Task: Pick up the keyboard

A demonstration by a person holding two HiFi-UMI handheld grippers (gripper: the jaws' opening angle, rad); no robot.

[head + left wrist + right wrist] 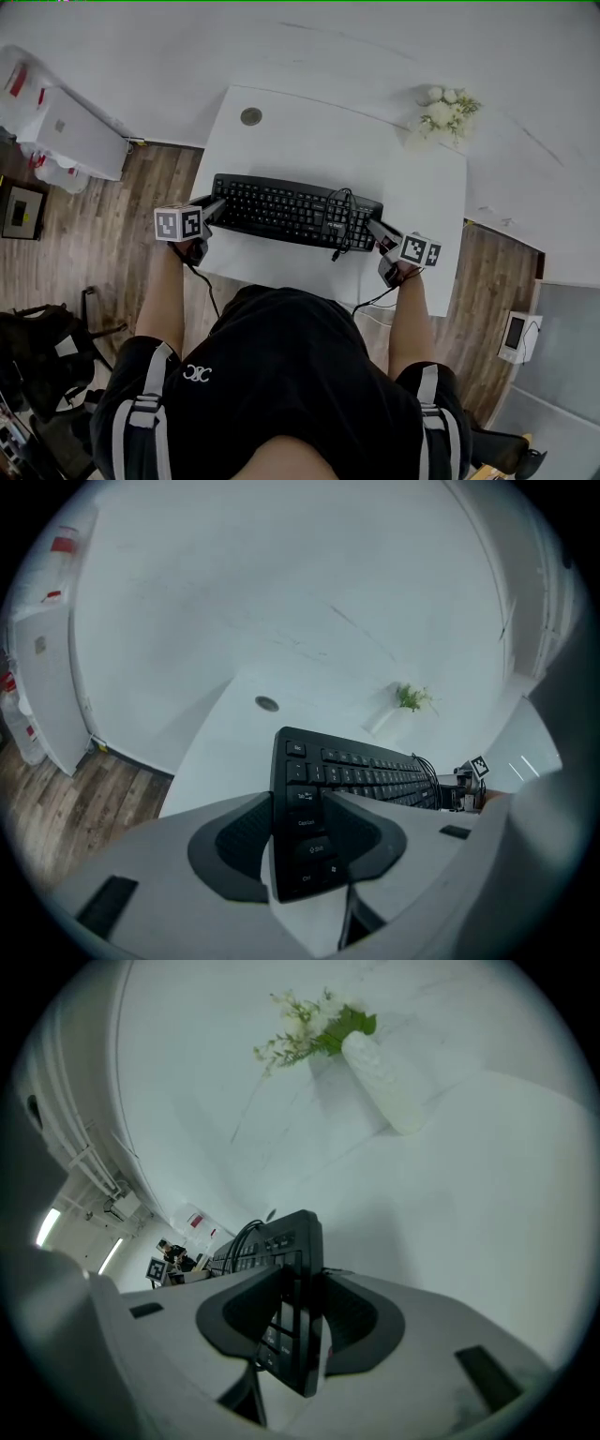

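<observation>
Smooth white rectangular table under flat black keyboard.

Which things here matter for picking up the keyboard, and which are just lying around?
In the job: keyboard, left gripper and right gripper, each clamped on one end.
Lying about: flower vase, round disc on the table, white cabinet.

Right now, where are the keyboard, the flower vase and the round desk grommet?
keyboard (281,208): head view, middle key rows.
flower vase (384,1082): right gripper view, white body.
desk grommet (250,116): head view, its centre.
</observation>
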